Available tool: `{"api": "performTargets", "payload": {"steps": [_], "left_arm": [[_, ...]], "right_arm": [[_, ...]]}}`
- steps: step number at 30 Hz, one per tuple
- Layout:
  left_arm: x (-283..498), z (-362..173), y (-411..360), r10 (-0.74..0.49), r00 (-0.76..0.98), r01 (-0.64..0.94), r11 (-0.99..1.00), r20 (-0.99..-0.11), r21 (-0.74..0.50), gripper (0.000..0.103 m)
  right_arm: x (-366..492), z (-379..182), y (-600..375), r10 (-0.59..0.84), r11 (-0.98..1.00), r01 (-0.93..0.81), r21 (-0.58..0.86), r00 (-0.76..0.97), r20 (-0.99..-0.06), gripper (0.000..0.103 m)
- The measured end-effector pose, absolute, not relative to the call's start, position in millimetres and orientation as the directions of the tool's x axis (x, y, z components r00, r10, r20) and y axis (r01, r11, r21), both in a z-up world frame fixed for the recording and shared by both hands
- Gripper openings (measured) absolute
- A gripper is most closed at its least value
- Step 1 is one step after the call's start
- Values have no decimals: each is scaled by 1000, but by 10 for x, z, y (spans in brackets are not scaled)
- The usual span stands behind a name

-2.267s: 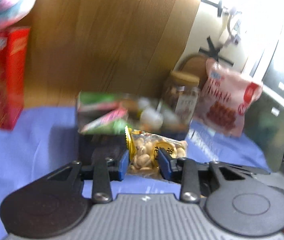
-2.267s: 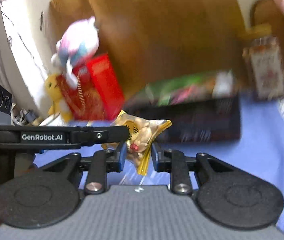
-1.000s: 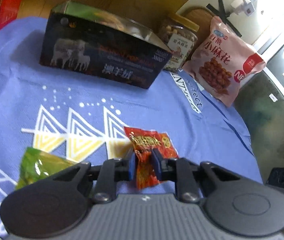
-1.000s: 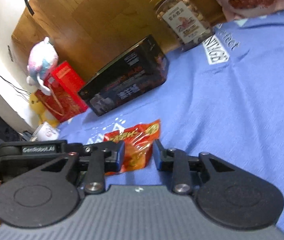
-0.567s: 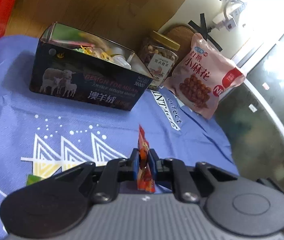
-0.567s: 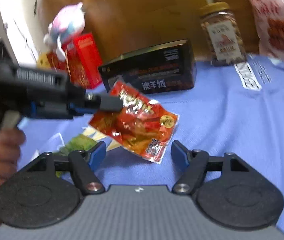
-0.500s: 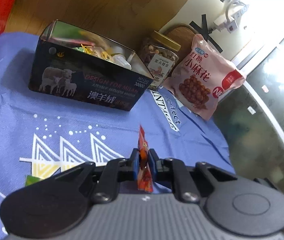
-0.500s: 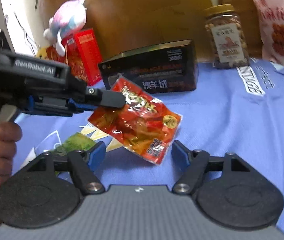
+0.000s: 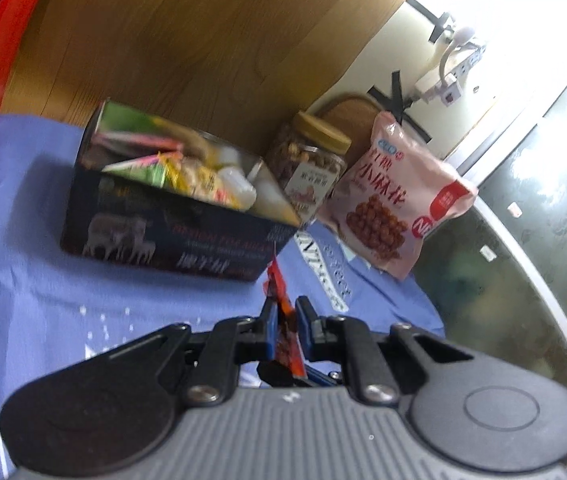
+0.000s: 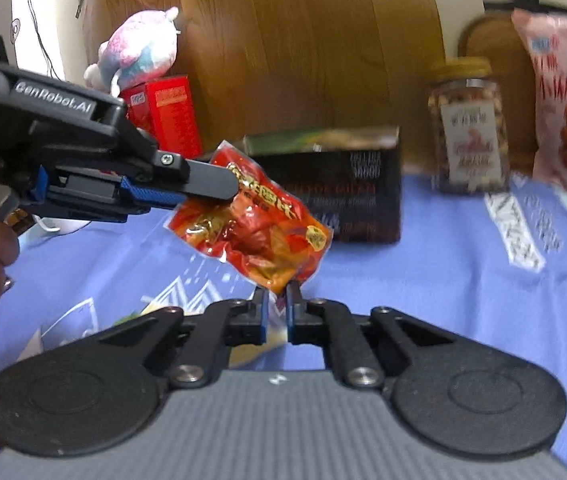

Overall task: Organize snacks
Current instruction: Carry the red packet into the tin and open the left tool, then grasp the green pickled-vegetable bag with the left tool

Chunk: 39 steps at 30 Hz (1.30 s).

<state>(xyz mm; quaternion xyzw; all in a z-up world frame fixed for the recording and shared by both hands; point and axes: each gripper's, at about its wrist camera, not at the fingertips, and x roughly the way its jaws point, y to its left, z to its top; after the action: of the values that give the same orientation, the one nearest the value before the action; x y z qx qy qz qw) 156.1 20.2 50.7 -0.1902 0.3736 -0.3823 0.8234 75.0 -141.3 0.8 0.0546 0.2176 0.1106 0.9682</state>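
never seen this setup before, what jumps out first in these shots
A shiny red snack packet hangs in mid-air above the blue cloth, pinched at opposite ends by the left claw and the right claw. Behind it stands an open dark tin already stuffed with snacks. To the tin's right are a jar of nuts and a pink snack bag, against the wooden panel.

Bare blue cloth [image 10: 435, 280] lies open before the dark box [image 10: 343, 188]; jar [image 10: 468, 128] and pink bag [image 10: 563, 100] crowd its right.
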Motion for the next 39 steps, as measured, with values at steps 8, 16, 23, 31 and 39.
{"api": "performTargets", "payload": {"steps": [8, 16, 23, 31, 39], "left_arm": [[1852, 934, 228, -769, 522, 555, 634, -367, -539, 11], [2467, 672, 196, -451, 692, 329, 892, -564, -310, 18], [2008, 634, 445, -478, 711, 362, 878, -516, -314, 19], [1228, 412, 882, -550, 571, 432, 833, -610, -347, 24], [920, 22, 1207, -619, 419, 358, 785, -664, -506, 25]], "right_arm": [[1105, 404, -1340, 151, 988, -148, 31, 950, -273, 9], [1791, 451, -1276, 212, 977, -194, 88, 912, -351, 22], [1208, 324, -1501, 291, 942, -200, 269, 888, -357, 25], [605, -90, -1640, 527, 782, -220, 583, 733, -430, 26], [289, -196, -1515, 653, 659, -197, 726, 628, -423, 26]]}}
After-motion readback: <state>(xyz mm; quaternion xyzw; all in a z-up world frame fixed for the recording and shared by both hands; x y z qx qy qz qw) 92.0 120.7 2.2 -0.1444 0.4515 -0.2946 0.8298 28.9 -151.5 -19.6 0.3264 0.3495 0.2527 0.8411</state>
